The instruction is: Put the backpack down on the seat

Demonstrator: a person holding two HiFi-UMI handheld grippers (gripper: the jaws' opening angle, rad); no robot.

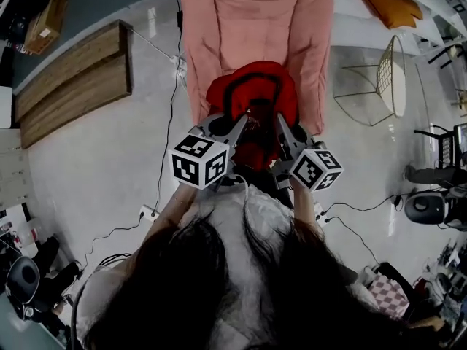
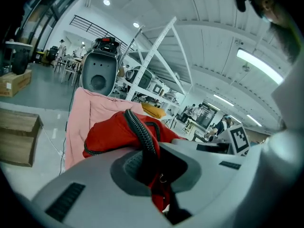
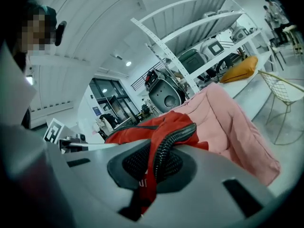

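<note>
Head view first. Count: one red backpack (image 1: 252,97), one pink seat (image 1: 219,28), two grippers with one marker cube each. The left gripper (image 1: 243,122) and right gripper (image 1: 282,128) both meet the backpack at its near end. The backpack is over the front part of the seat, long axis running straight away from the person, along the seat's length. Can't tell if it's actually resting on the cushion or just hanging above it. The floor (image 1: 102,159) is pale and glossy, with a couple of cables snaking over it. Off to the left are two wooden planks (image 1: 73,79), and to the right one wire chair (image 1: 387,79) and one orange cushion (image 1: 387,2).

Left gripper view: the jaws are pressed together on the backpack's black zipper edge (image 2: 140,129), with red fabric bunched right in the gap. The pink seat sits behind it. The room's a big white hall with one slanted white rack (image 2: 156,56).

Right gripper view: same deal. The jaws are clamped on the zipper edge plus a bit of red strap (image 3: 147,175). The backpack bulges out in front, with the seat beyond and to the right, and the wire chair at the far right.
</note>
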